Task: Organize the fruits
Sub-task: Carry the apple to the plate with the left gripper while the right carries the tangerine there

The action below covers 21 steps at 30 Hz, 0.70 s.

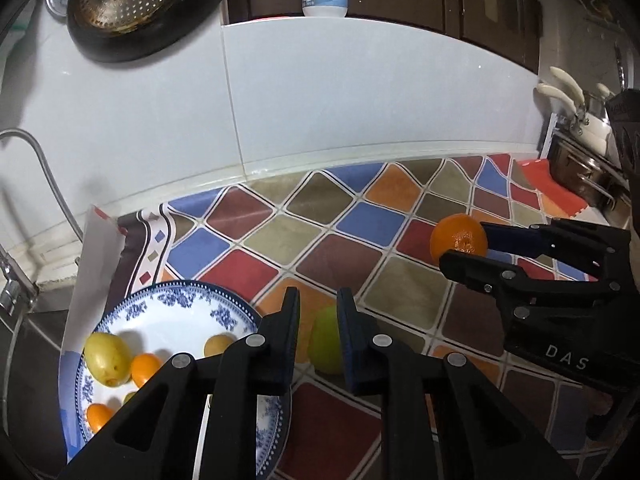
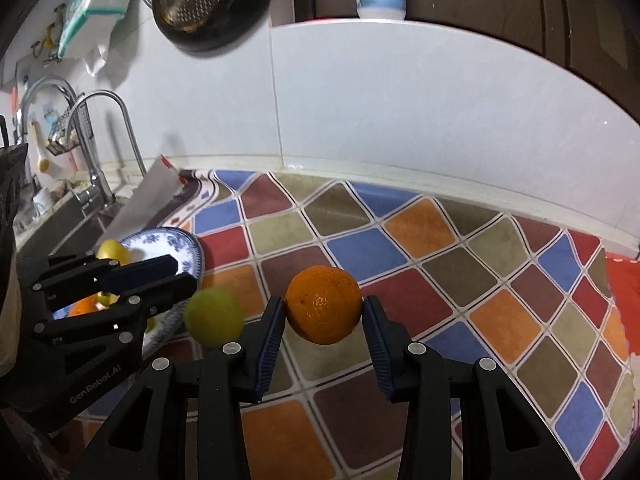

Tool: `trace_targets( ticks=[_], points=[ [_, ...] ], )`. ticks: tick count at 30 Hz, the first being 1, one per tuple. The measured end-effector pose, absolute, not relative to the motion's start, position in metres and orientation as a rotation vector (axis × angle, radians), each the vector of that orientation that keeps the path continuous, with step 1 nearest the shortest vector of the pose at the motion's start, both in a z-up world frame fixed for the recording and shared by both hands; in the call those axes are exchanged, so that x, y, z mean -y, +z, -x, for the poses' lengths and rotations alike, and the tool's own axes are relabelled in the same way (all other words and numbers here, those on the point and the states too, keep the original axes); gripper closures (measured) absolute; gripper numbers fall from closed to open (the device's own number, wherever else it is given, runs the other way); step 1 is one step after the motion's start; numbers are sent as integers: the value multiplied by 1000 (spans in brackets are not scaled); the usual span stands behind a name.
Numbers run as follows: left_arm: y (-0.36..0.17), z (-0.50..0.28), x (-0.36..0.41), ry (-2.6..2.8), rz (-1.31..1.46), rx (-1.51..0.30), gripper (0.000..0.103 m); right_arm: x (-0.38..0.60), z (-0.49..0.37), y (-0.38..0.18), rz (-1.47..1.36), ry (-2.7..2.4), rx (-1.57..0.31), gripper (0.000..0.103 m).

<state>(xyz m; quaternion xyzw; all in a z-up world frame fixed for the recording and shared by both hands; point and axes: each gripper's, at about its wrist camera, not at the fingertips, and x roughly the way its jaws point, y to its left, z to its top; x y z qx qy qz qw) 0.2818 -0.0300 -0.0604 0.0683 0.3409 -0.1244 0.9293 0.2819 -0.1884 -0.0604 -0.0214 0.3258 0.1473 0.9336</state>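
Note:
My right gripper (image 2: 324,312) is shut on a large orange (image 2: 323,304) and holds it above the patterned counter; it also shows in the left wrist view (image 1: 459,238). My left gripper (image 1: 318,320) is open above a green fruit (image 1: 326,340), which lies on the counter beside the plate and looks blurred in the right wrist view (image 2: 214,316). A blue-and-white plate (image 1: 192,320) at the left holds a yellow pear-like fruit (image 1: 107,358), small oranges (image 1: 145,369) and other small yellow fruits. The left gripper (image 2: 182,276) hangs over the plate's edge (image 2: 192,248).
A colourful diamond-patterned mat (image 1: 360,232) covers the counter. A white tiled wall (image 1: 320,100) stands behind. A sink with taps (image 2: 100,152) lies at the left. A dark pan (image 1: 140,4) hangs above. Pots (image 1: 584,168) stand at the far right.

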Motion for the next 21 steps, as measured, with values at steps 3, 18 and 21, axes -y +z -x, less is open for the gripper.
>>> trace_targets(
  ticks=[3,18,21],
  points=[
    [-62,-275,24,-259,-127,-705,79,186,-274,-61,41,298,-673,62],
    [-102,-273,42,-319,-182,-802,46,199,-258,-88,-2,247,-764,62],
    [-108,-277,46,-311,-207,-804,46,201,-258,-94,-13,239,-780,62]
  ],
)
